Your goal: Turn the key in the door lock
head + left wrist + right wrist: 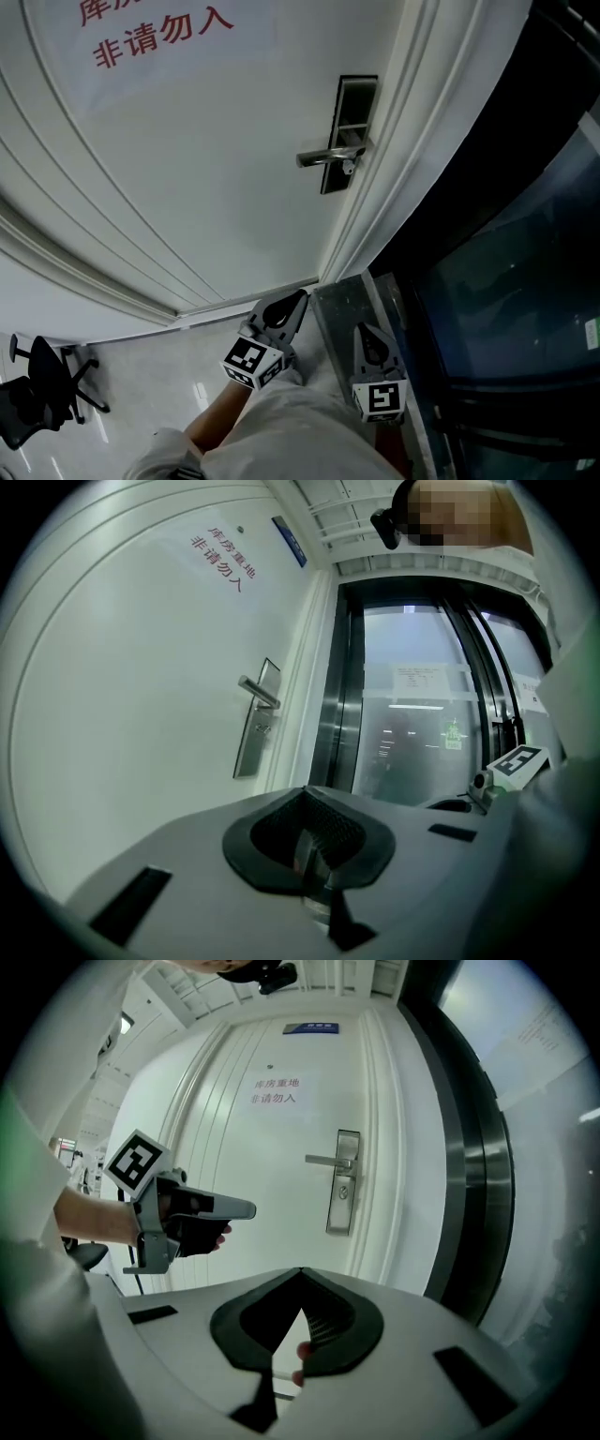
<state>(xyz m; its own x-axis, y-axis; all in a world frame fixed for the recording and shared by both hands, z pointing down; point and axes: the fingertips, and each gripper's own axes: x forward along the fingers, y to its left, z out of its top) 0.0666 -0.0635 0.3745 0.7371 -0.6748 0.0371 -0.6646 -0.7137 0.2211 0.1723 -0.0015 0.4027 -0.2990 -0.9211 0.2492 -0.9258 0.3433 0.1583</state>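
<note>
Two grippers hang low and well apart from the door (pixel 187 169). The left gripper (pixel 298 300) and the right gripper (pixel 364 330) both have their jaws drawn together to a point, and neither view shows any object between them. The task's thing sits higher up, near the door's right edge: one lock plate (pixel 349 131) and one lever handle (pixel 328 156). One small piece juts out just under the lever, probably the key (pixel 349 168), though it is too small to be sure. Counting the rest gives one door, one red notice (pixel 159 37) in two lines, one blue plate (pixel 310 1027) above it, one office chair (pixel 37 394) and one dark glass wall (pixel 506 281) just beside the frame. The likeliest trouble is arriving with closed jaws, which would only knock the key or the lever instead of taking it. The lever hangs right over the key, so a slightly high approach would probably press the handle. A grip taken at a slant could slip off so small a piece or strain it in the cylinder. The glass wall stands close enough for the right gripper to clip it.
</note>
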